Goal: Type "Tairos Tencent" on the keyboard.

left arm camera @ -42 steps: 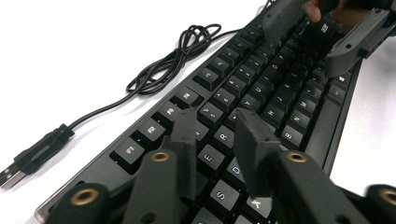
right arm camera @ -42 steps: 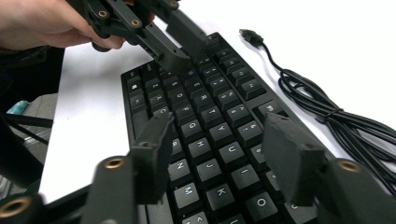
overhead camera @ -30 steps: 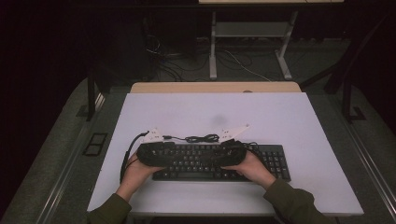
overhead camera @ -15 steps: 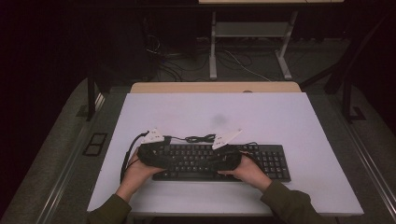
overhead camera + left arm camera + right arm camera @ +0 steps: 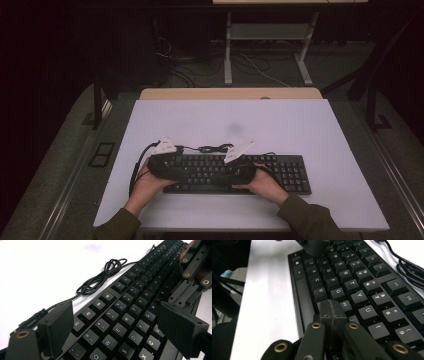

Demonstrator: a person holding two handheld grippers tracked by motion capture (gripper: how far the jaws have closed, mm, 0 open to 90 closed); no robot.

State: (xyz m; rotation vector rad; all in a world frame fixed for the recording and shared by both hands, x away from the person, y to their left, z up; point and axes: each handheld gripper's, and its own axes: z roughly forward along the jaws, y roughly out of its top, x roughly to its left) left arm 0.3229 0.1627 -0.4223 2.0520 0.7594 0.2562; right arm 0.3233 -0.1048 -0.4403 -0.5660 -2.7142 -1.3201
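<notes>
Black keyboard (image 5: 235, 172) on tabletop (image 5: 300, 125): stiff, light, slick plastic; grab by edges. Left tongs (image 5: 120, 326) just opened, nothing between; right tongs (image 5: 332, 311) clenched, empty, over keys.

One overhead, two close — sharing the keyboard (image 5: 235, 172).
</notes>
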